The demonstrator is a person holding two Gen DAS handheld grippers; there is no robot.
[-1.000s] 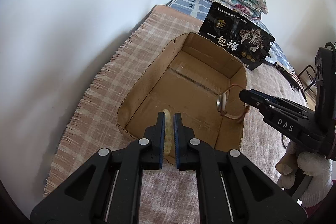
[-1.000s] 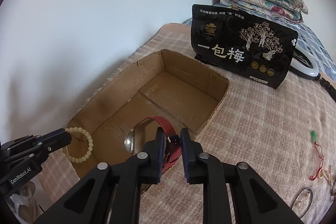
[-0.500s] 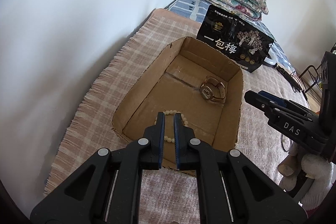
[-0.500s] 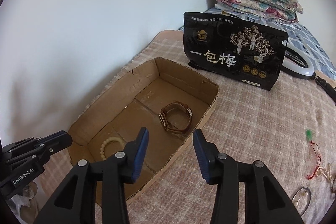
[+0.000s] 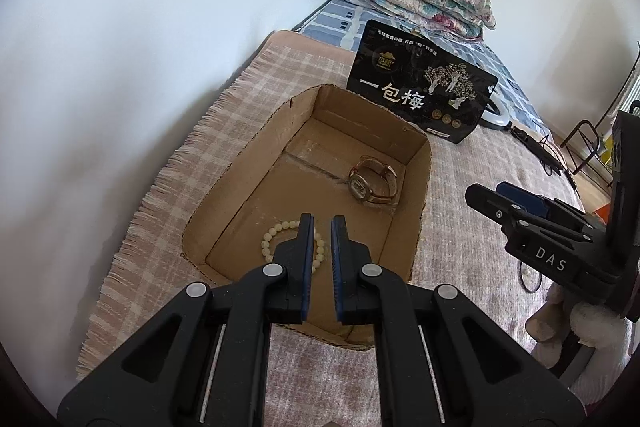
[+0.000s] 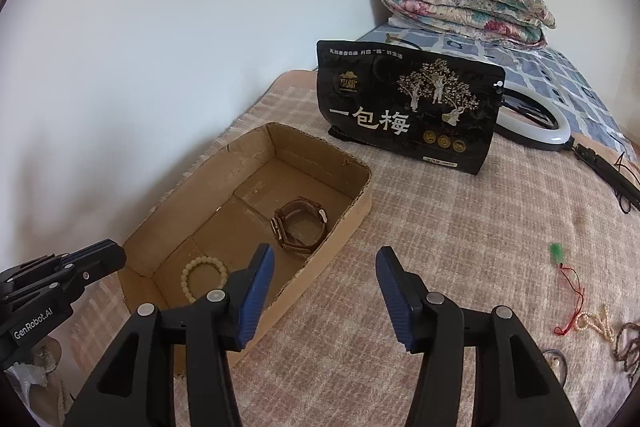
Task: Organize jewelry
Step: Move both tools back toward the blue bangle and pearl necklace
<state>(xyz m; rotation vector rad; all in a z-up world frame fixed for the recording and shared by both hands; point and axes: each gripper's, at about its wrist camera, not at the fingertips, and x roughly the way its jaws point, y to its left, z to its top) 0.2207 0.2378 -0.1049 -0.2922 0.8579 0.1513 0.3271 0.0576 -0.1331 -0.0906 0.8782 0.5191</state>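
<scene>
Beads of the cream bracelet lie in the near end of the cardboard box. I judge it light, loose and apt to roll, best pinched across one side of its ring. Farther in the box, by its right wall, the watch rests on its side. It looks heavier, with a stiff metal case and a supple brown strap, so the strap is the safer hold and the glass the part to spare.

The left gripper hangs over the box's near end with its jaws drawn almost together and nothing between them. The right gripper stands just outside the box's right wall; its jaws have just been opening, are now moderately wide and are empty. Well right of the box, more strings and beads wait on the bed.
</scene>
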